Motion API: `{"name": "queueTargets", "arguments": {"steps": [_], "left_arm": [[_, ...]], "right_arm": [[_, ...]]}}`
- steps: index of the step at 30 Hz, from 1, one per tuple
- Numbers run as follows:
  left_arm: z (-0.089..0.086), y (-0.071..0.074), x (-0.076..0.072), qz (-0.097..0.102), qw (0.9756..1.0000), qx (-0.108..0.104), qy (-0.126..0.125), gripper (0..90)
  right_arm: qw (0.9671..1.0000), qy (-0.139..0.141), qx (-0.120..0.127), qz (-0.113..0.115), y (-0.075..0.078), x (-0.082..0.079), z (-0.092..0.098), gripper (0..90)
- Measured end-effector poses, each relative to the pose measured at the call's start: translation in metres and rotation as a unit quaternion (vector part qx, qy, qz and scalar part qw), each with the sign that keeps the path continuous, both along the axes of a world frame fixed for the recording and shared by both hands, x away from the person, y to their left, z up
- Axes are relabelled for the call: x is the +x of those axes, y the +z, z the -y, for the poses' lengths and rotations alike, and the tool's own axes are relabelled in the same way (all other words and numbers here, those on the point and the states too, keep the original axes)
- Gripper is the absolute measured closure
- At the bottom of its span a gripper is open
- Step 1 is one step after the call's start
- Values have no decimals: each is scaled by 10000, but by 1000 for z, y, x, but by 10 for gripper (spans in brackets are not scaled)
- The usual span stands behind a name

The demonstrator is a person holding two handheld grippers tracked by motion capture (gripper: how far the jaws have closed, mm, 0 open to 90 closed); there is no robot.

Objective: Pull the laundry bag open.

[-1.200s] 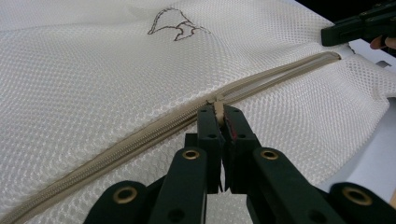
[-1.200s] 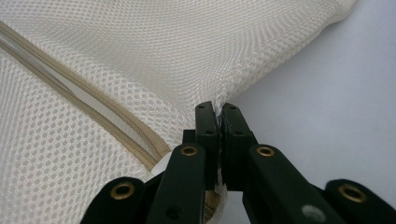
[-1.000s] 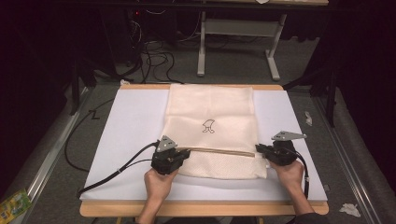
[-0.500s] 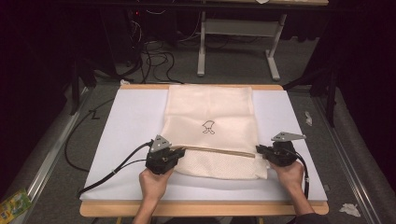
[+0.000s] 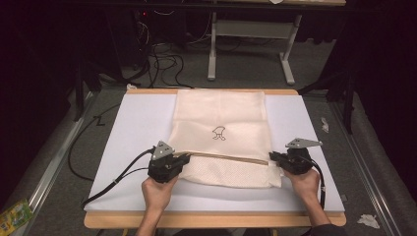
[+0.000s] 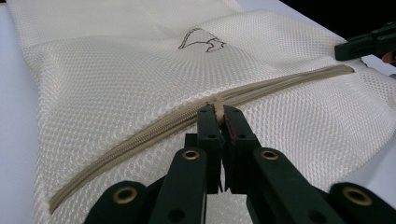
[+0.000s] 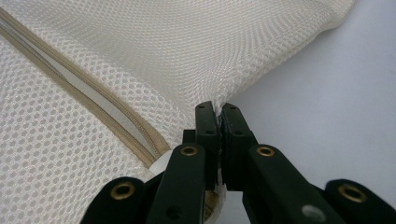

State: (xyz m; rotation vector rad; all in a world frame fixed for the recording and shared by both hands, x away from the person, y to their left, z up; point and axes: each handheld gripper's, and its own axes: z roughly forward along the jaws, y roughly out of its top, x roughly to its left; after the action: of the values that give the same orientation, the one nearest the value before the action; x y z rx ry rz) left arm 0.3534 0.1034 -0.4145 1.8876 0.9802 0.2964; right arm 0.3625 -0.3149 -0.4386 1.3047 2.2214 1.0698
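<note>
A cream mesh laundry bag (image 5: 219, 135) lies flat at the centre of the high view on a white board (image 5: 133, 128) covering the table (image 5: 211, 220). A tan zipper (image 5: 227, 157) crosses the bag's lower part from left to right. At lower centre-left of that view, the left gripper (image 6: 218, 112) has its 2 jaws pinched together on the zipper pull (image 6: 217, 105). At lower right, the right gripper (image 7: 218, 108) is clamped on the bag's mesh edge just beside the zipper's end. A small dark printed figure (image 5: 219, 133) sits mid-bag. A hand (image 5: 158, 193) holds the left gripper from the bottom edge.
</note>
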Motion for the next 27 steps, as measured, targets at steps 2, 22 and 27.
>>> {"name": "queueTargets", "arguments": {"steps": [2,22,27], "left_arm": [[0,0,0,-2,10000,-25,6,870],[-6,5,0,62,10000,44,36,871],[-6,5,0,60,10000,65,36,871]], "right_arm": [[10000,0,8,1,0,0,1,884],[10000,-14,32,86,4,-2,2,885],[9999,-19,52,101,4,-3,2,885]]}}
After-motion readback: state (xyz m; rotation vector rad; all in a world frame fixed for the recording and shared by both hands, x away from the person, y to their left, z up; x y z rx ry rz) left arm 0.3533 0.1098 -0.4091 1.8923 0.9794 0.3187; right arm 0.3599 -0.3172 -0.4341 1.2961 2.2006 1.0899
